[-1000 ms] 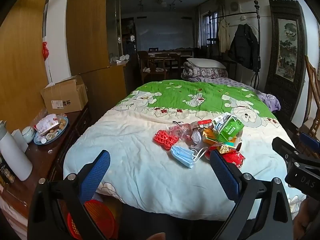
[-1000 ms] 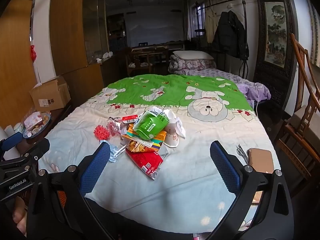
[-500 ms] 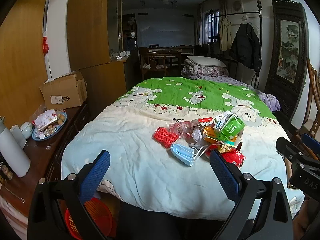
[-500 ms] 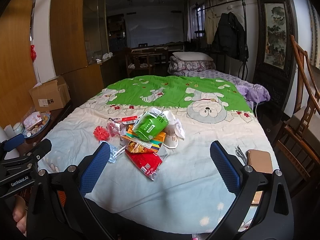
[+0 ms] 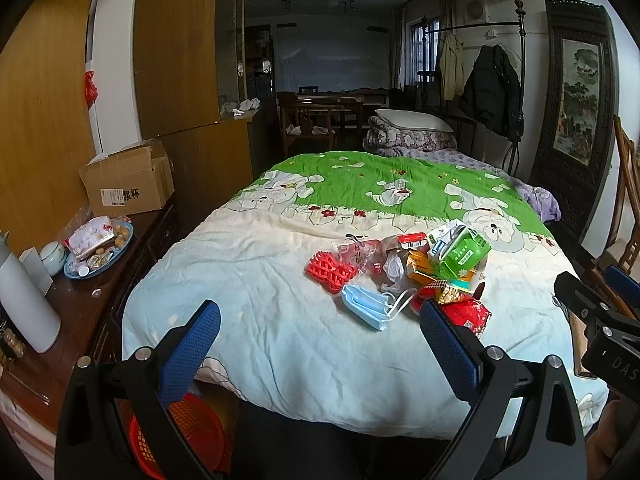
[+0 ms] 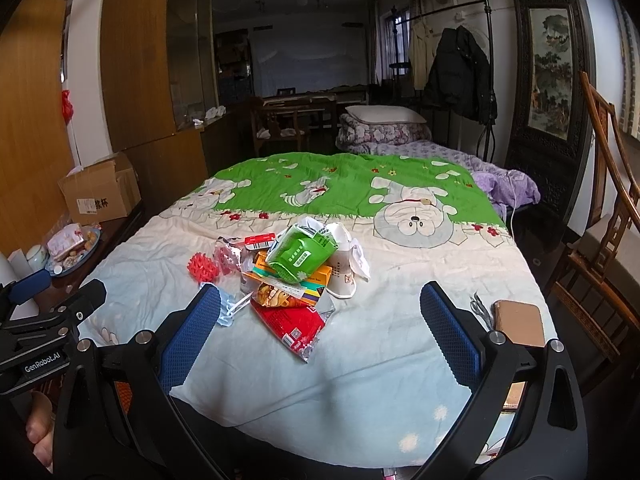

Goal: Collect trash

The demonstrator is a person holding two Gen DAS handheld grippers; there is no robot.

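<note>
Just starting: nothing collected yet. Trash [image 6: 288, 276] lying heaped mid-bed [image 6: 400, 344]: green pack [image 6: 300, 252], red wrapper [image 6: 294, 322], mask [image 5: 366, 306], red mesh [image 5: 330, 272]. Hovering short of the foot, left gripper [image 5: 320, 344] and right gripper [image 6: 320, 340], both spread wide, carrying nothing. Waiting below on the floor, a red basket [image 5: 192, 432]. Standing at left, a cluttered counter [image 5: 80, 304]; at right, a wooden chair [image 6: 600, 248].

The red basket [image 5: 192, 436] by the bed's foot sits half behind the left tool's arm, its bottom cut by the frame edge. In the trash pile [image 6: 296, 276], the orange box [image 6: 316, 284] lies mostly under the green pack [image 6: 300, 254], its print too small to read. The face mask [image 6: 230, 310] peeks from behind the right tool's finger [image 6: 192, 340].
</note>
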